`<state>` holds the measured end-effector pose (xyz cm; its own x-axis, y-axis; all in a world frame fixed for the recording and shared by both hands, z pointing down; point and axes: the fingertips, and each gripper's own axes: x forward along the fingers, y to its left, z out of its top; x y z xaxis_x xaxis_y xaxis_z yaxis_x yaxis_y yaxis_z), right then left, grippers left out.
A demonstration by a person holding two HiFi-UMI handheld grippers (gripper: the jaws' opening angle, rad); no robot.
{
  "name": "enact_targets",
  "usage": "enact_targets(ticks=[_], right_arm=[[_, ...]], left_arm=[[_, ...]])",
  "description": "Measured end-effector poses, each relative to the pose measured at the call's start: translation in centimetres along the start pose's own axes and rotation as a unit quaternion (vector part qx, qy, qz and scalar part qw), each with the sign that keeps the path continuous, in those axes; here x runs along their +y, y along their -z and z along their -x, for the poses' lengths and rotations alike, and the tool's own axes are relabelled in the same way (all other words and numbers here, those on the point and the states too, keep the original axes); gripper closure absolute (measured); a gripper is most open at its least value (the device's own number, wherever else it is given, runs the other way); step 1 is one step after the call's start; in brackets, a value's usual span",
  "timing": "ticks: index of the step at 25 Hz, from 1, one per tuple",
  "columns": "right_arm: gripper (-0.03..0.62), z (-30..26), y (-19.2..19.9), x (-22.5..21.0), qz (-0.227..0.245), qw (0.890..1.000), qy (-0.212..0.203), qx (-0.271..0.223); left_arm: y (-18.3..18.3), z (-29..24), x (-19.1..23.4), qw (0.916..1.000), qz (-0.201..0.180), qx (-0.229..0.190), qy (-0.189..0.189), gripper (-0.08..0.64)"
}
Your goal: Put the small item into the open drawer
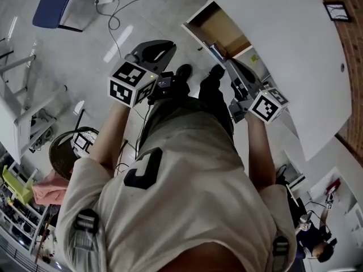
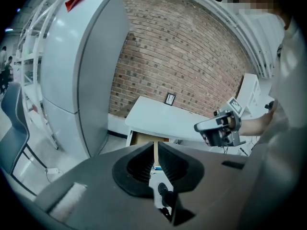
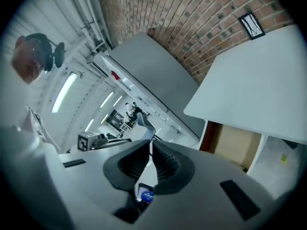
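While left gripper [image 2: 155, 146] and right gripper [image 3: 150, 145] hang in mid-air, both jaw pairs are clenched to a sliver, nothing pinched. One small blue-labelled item [image 3: 145, 194] shows low behind the right jaw roots, ungripped; beyond, one open drawer [image 3: 234, 145], brown inside, under the white table [image 3: 259, 80] edge

From above, the head camera looks steeply down over the person's [image 1: 187, 197] shoulders, with the white worktop [image 1: 283, 33] and its open drawer [image 1: 221, 30] lying well below. Each tongs camera sits close behind its own jaws and faces that worktop from the drawer side. All three views share it, and the left tongs [image 2: 156, 145] view also catches the right tongs [image 2: 204, 126].
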<state>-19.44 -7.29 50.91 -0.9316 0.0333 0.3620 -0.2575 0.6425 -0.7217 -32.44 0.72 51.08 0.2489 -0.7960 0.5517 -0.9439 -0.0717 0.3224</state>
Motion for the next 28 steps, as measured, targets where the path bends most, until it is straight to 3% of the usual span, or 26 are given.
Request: enact_targets(ticks=[8,12,20,28], right_arm=[[0.577,2.7,-2.0,8.2,-0.018,0.996,-0.046,-0.073],[0.577,5.0,-1.9,8.3,-0.021,0.994,-0.042,-0.099],[0.578,3.9,-0.5,9.7,-0.024,0.988,-0.044,-0.146],[0.581,12.9,1.9,8.8,-0.025,0.981,-0.052,-0.184]], left_arm=[[-1.2,0.0,-1.9,0.9963,-0.051,-0.009,0.069,0.535],[-1.8,-1.4,-4.4,0.9922,-0.077,-0.016,0.096,0.535],[-0.8,-0.6,-3.5,0.9862,-0.114,-0.010,0.120,0.535],[-0.7,-2.5,-12.5,0.9789,-0.158,-0.002,0.129,0.535]])
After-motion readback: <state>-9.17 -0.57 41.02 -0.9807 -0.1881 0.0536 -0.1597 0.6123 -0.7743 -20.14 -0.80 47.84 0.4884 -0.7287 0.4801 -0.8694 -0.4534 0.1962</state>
